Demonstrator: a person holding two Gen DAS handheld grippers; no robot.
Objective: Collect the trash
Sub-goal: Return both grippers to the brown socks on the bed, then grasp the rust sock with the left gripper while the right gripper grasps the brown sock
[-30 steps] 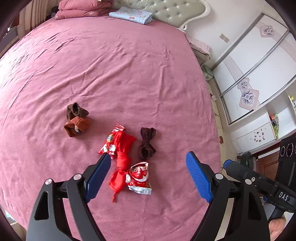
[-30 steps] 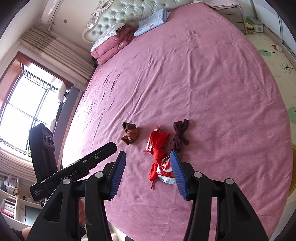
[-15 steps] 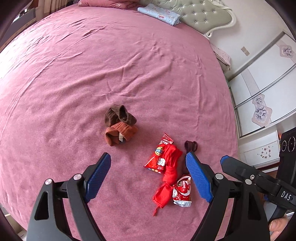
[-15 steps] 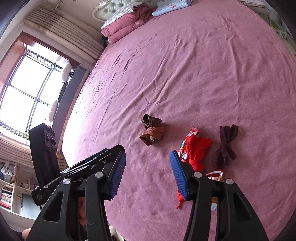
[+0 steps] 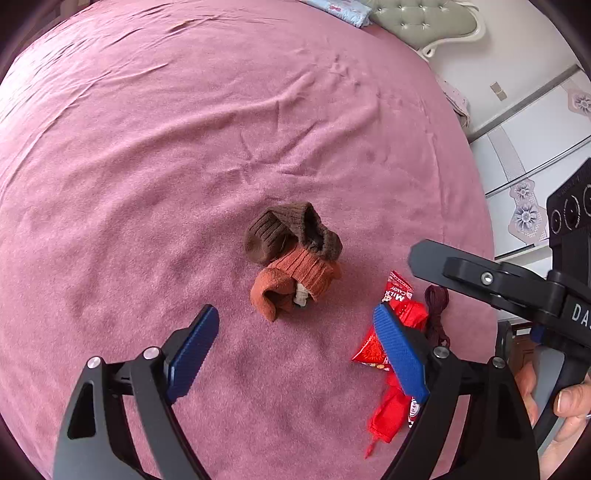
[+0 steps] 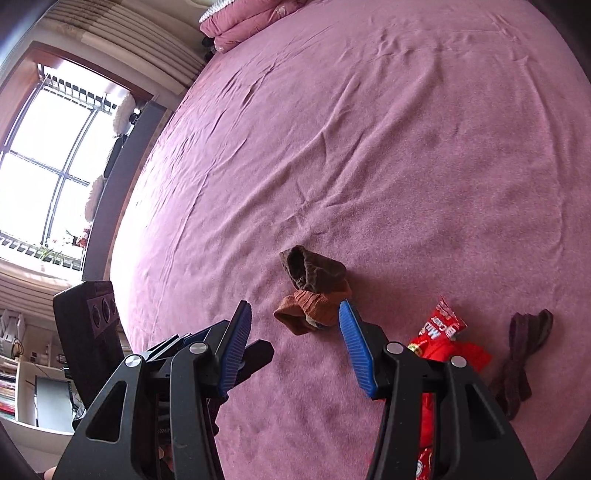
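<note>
The left gripper (image 5: 295, 347) hangs over the pink bed (image 5: 184, 166) with its jaws wide and still opening, and with only bedspread between the blue pads (image 5: 194, 350). Just beyond its tips lies a bundle of brown and orange socks (image 5: 293, 258), crumpled together, the dark brown one on the far side and the orange one nearer. The right gripper (image 6: 291, 347) points down at the same stretch of bed, its jaws standing partly apart with nothing gripped; in its own view the sock bundle sits just past its tips, partly behind the right pad.

The trash lies to the right of the socks: a red candy wrapper (image 5: 397, 291) lettered in white, touching a red cloth (image 5: 388, 413) that runs toward the near edge of the bed, both partly hidden behind the left gripper's right finger. A dark purple strip of fabric (image 6: 521, 362) lies further right, apart from the wrapper. A hand (image 5: 569, 410) grips the right gripper's handle at the lower right of the left view. A tufted headboard (image 5: 424, 22) closes the far end of the bed.
</note>
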